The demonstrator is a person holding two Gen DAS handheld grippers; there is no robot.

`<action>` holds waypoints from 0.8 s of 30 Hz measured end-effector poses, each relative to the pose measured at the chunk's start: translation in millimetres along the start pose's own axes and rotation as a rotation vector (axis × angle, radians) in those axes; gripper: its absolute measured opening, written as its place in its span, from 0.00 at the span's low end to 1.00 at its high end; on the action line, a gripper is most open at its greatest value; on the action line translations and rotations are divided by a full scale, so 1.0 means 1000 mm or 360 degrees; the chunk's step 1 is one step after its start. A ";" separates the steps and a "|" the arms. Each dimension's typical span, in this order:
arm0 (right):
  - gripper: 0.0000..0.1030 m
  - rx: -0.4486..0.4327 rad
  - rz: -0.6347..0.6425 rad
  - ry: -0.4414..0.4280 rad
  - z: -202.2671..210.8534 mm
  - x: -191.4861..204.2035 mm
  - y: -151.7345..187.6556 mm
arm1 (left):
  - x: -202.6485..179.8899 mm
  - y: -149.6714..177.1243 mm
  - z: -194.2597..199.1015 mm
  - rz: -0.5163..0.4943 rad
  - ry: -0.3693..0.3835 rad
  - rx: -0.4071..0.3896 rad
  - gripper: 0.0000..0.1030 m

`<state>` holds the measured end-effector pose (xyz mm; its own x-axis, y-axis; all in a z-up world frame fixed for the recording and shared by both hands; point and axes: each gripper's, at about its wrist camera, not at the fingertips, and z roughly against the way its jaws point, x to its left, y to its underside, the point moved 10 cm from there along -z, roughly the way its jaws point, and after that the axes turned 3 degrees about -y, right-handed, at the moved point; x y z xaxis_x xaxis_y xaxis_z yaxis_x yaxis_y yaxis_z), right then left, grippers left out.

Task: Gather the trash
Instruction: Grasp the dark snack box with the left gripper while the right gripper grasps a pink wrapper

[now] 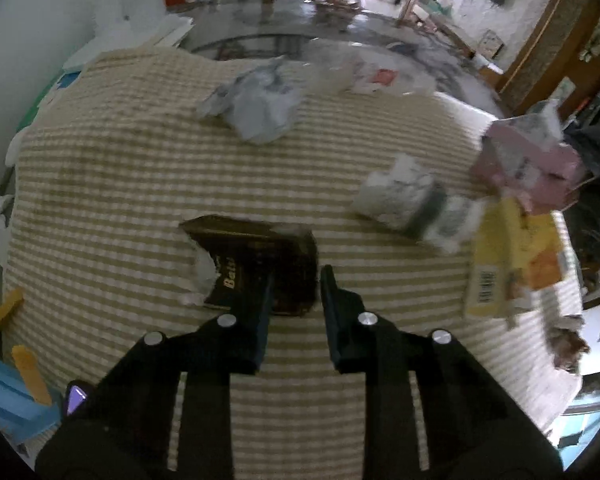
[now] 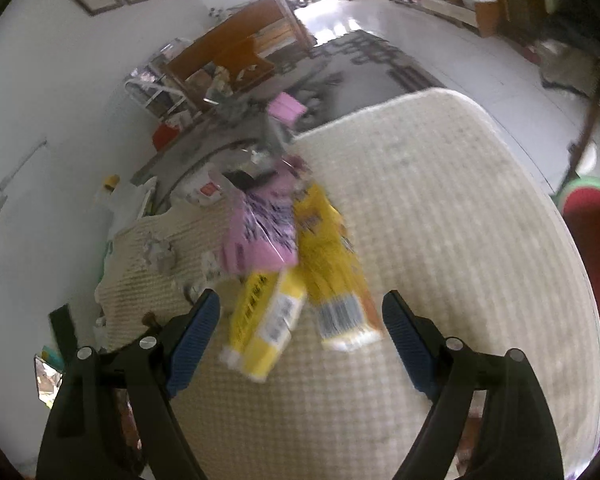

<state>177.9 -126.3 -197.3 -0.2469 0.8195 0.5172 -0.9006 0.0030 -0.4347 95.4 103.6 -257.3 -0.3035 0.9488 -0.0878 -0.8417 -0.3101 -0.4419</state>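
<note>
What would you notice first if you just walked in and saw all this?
Probably the bright yellow carton and pink packet, piled together on the checked cloth right in front of the wide-open right gripper. Next, the dark torn wrapper at the tips of the left gripper, lying alone near the cloth's middle. Farther back sits a crumpled pale blue wad.

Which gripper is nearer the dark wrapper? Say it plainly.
Left. The left gripper straddles an edge of the dark wrapper; the right gripper hangs over the yellow packets, well aside.
</note>
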 end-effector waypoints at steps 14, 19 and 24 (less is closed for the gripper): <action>0.42 0.0134 0.0142 0.0038 -0.070 0.023 -0.033 | 0.033 -0.003 0.024 0.0213 -0.0005 -0.0076 0.75; 0.30 0.0096 0.0172 -0.0044 -0.054 0.035 -0.030 | 0.040 0.001 0.008 0.0227 -0.0035 -0.0012 0.81; 0.30 0.0066 0.0246 -0.0152 -0.021 0.058 -0.017 | 0.042 0.000 -0.014 0.0211 -0.0068 0.0053 0.84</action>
<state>186.5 -66.7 -175.8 -0.4147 0.7503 0.5149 -0.8627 -0.1442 -0.4848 89.2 144.2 -273.9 -0.4309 0.8962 -0.1050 -0.8073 -0.4349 -0.3989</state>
